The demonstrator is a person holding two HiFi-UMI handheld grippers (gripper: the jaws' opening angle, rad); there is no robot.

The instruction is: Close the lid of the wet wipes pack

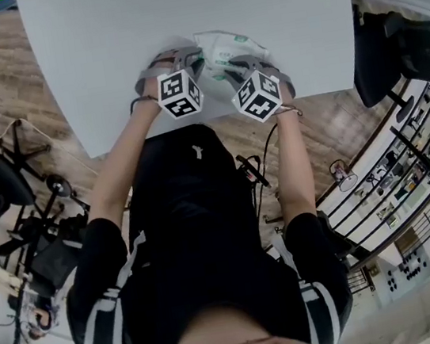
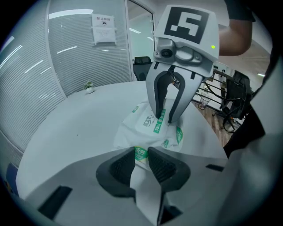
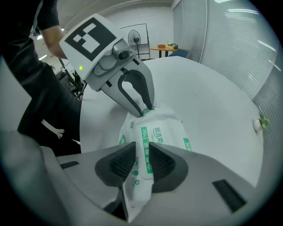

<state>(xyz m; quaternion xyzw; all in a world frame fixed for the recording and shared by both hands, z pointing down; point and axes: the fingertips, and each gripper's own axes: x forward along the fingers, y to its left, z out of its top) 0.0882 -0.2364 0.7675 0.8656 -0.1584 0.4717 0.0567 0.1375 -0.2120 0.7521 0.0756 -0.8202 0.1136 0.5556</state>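
I am holding a gripper in each hand over the near edge of a white table [image 1: 100, 48], with both pointing steeply down at the wet wipes pack [image 3: 166, 128]. The pack is lying flat on the table close to that edge, white with green print, and it is sitting between my two grippers.

My left gripper [image 2: 141, 161] is pinching one end of the pack. Its jaws are closed together on the thin crimped end flap, and the dark ribbed pads [image 2: 121, 167] are pressing that flap from both sides. A little of the green print is showing just above the pads.

My right gripper [image 3: 142, 161] is coming down on the opposite end, facing the left one. Its jaws are standing a little apart, and the green strip [image 3: 145, 145] running along the top of the pack is passing through the gap between them. The pads are sitting on either side of that strip rather than squeezing it. The tips seem to be resting on the top face of the pack, though at this angle I cannot be sure they are touching it.

My arms are reaching forward side by side, and the marker cubes [image 1: 179, 92] are sitting close together above the table edge.
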